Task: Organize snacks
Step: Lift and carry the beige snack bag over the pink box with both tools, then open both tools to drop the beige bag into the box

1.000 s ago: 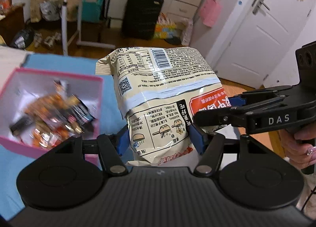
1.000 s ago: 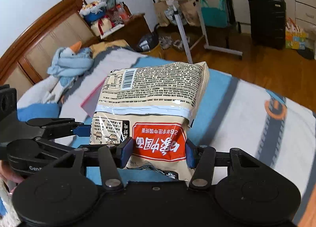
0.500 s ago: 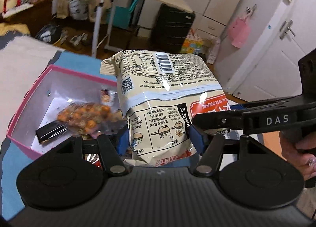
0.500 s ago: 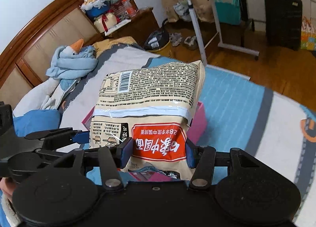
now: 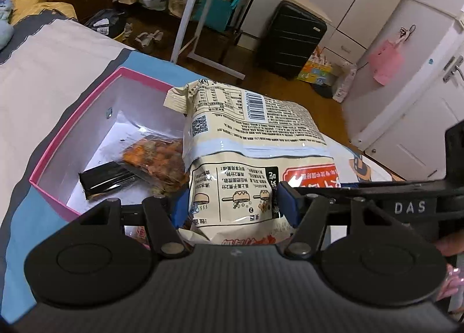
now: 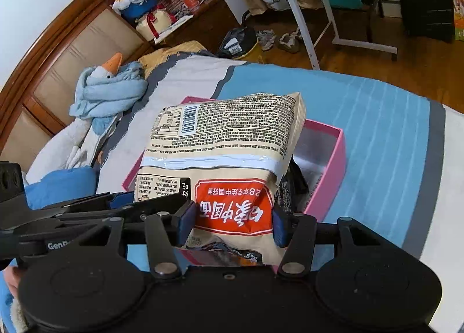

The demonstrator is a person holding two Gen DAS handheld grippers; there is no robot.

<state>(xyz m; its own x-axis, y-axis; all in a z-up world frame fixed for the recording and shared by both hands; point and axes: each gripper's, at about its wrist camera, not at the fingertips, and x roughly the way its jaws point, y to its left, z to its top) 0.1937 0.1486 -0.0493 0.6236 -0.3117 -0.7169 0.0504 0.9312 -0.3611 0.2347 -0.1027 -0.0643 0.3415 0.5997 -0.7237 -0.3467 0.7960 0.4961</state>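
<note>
Both hand-held grippers, left (image 5: 233,208) and right (image 6: 232,222), clamp one noodle bag (image 5: 249,159) (side by side) above a pink box (image 5: 72,118) holding snacks (image 5: 153,159) on the bed (image 6: 377,118).

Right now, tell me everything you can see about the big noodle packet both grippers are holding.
The noodle packet is a puffy cream plastic bag with a barcode, dense black print, a pale blue band across the middle, cooking pictures and a red label with white characters. It tilts away from the cameras, printing upside down. The left gripper and right gripper each clamp its near end between blue pads. It hangs over the pink box, which already holds smaller snack packets.
</note>
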